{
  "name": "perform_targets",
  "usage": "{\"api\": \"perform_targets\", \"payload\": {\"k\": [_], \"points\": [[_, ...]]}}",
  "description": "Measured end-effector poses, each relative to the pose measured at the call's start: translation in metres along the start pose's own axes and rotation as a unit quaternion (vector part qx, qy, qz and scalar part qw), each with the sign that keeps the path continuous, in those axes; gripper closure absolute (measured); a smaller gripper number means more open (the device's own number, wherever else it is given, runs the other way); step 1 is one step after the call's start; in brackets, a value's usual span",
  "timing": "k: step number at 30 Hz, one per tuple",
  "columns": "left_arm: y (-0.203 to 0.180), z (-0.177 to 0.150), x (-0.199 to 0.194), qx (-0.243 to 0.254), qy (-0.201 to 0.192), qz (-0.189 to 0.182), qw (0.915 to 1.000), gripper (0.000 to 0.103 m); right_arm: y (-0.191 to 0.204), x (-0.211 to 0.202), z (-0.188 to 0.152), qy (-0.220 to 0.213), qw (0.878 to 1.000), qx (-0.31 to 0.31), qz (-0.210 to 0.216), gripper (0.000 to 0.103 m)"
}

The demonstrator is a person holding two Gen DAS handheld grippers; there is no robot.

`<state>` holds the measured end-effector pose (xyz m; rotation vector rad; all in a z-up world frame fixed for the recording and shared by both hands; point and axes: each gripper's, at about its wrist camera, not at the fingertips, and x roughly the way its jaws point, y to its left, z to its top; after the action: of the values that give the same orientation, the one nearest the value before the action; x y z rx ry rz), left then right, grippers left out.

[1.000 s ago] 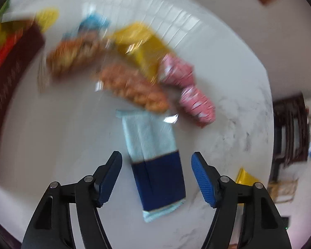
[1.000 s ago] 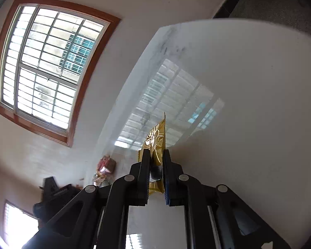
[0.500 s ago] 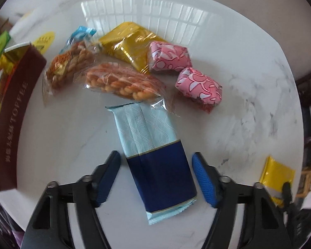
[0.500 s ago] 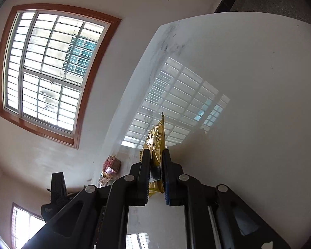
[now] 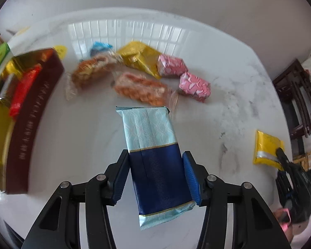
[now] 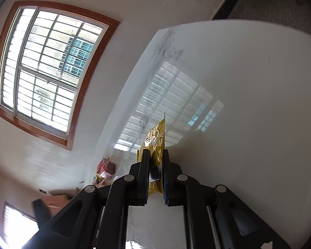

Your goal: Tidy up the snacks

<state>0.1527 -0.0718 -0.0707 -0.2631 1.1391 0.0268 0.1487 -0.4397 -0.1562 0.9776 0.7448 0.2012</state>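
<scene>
Left wrist view: left gripper (image 5: 156,176) jaws closing, both pads touching navy half of blue-and-navy snack packet (image 5: 155,157), packet lifted off marble table (image 5: 83,134). Twisted-snack bag (image 5: 142,89) at 12 o'clock just beyond packet; pink candies (image 5: 193,85) at 1; brown toffee box (image 5: 29,124) at 9. Right wrist view: right gripper (image 6: 155,172) clamped nearly closed on gold sachet (image 6: 155,143), sachet held edge-up above table.

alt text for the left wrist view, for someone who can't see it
The left tongs are closing on a light and dark blue snack packet above a white marble table. Beyond lie two pink sweets, gold and clear-wrapped snacks, and a dark red box at left.
</scene>
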Motion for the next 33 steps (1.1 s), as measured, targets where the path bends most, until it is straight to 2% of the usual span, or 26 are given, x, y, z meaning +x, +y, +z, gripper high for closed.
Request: {"api": "perform_targets", "payload": {"k": [4, 8, 10, 14, 15, 19, 23, 27, 33], "points": [[0.016, -0.005, -0.023, 0.004, -0.011, -0.016, 0.9998, 0.051, 0.009, -0.004, -0.002, -0.019, 0.999, -0.03, -0.031, 0.093], [0.048, -0.012, -0.048, -0.001, -0.02, -0.032, 0.9993, 0.051, 0.026, -0.011, -0.007, -0.056, 0.992, -0.075, -0.087, 0.093], [0.065, -0.014, -0.062, -0.004, -0.031, -0.036, 0.9989, 0.051, 0.039, -0.011, -0.012, -0.071, 0.984, -0.111, -0.12, 0.093], [0.099, -0.013, -0.085, -0.023, -0.048, -0.034, 0.998, 0.051, 0.07, -0.001, -0.027, -0.085, 0.956, -0.203, -0.192, 0.093], [0.111, -0.012, -0.094, -0.031, -0.055, -0.032, 0.9975, 0.051, 0.073, 0.001, -0.028, -0.084, 0.953, -0.209, -0.2, 0.093], [0.154, -0.007, -0.117, -0.048, -0.082, -0.01, 0.9955, 0.051, 0.066, -0.002, -0.022, -0.087, 0.954, -0.192, -0.214, 0.093], [0.204, 0.005, -0.123, -0.063, -0.095, 0.024, 0.9932, 0.051, 0.068, 0.001, -0.021, -0.089, 0.951, -0.19, -0.227, 0.093], [0.246, 0.012, -0.109, -0.07, -0.079, 0.049, 0.9933, 0.051, 0.069, 0.002, -0.021, -0.088, 0.949, -0.19, -0.237, 0.093], [0.27, 0.013, -0.086, -0.048, -0.07, 0.069, 0.994, 0.051, 0.07, 0.005, -0.022, -0.084, 0.945, -0.193, -0.251, 0.093]]}}
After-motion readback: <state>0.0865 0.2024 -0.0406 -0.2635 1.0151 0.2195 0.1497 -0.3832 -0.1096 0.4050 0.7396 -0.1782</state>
